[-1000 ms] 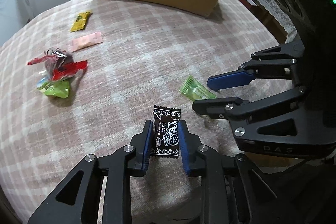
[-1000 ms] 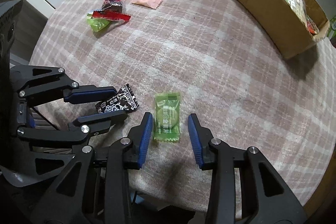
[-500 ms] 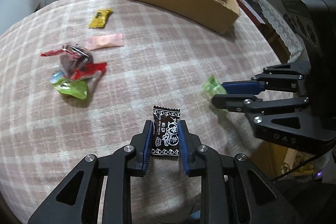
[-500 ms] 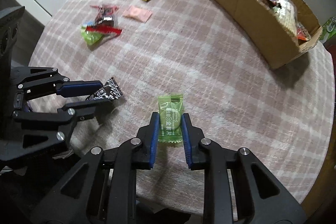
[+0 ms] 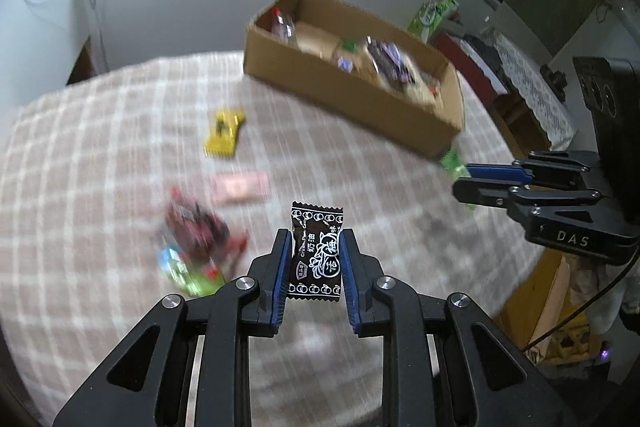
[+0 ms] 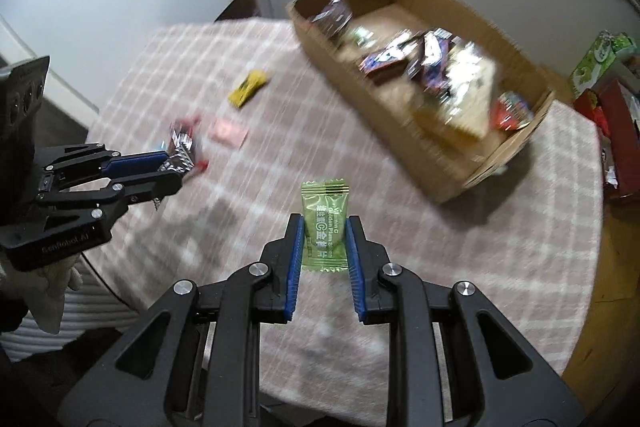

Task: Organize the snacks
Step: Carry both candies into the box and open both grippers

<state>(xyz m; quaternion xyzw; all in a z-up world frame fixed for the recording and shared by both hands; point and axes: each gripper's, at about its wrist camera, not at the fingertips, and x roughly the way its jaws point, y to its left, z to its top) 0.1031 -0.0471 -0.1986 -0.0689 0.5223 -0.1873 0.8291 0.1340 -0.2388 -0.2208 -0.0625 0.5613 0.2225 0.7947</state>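
A black sweet wrapper printed in white (image 5: 316,253) is clamped between the blue pads of the left gripper (image 5: 314,259) and held clear above the round table under a pink checked cloth (image 5: 100,155). A green sweet wrapper (image 6: 325,225) is pinched likewise in the right gripper (image 6: 323,247), its jaws drawn in against the packet. The long open cardboard box (image 5: 360,103), part filled with packets, is set at the far side of the table. Short of the box, on the cloth, a yellow packet (image 5: 224,133), a pink sachet (image 5: 240,185) and a blurred red-and-green heap of wrappers (image 5: 192,247) are noted. No obstruction is seen between either gripper and the box.
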